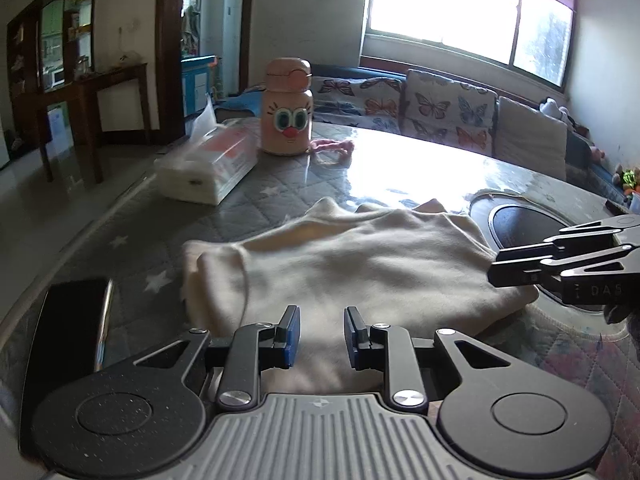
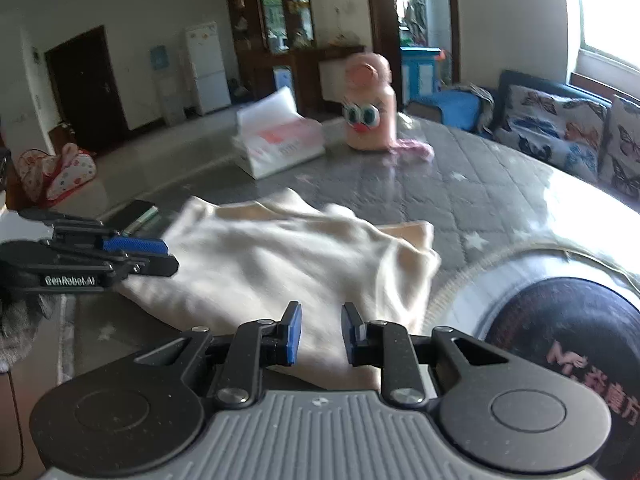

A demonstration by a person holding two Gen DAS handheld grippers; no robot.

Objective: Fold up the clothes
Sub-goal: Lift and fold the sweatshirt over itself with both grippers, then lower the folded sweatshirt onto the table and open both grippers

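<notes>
**Cream garment lay bunched on the quilted table, both grippers empty over its near edge**

We saw the cream, soft-knit garment lying crumpled in loose folds on the grey quilted, star-printed table, near the middle of both wrist views. In the left wrist view our left gripper sat at 6 o'clock above the garment's near edge; its blue-padded fingers stood a little apart with only cloth visible behind the gap, so we read them as parted and pinching nothing. Our right gripper looked the same in its own view: jaws slightly spread, the garment beneath them, nothing pinched. Whether either one touched the cloth we could not tell.

Each gripper also appeared side-on in the other's view, the right one at 3 o'clock of the garment, the left one at 9 o'clock.

Around the garment, a black flat phone lay at 8 o'clock. A white soft pack of tissues sat at 11 o'clock, and a pink cartoon-faced bottle stood upright just past it, toward 12 o'clock. A round dark inset plate showed at 2 o'clock, beside the garment's far right corner.
</notes>
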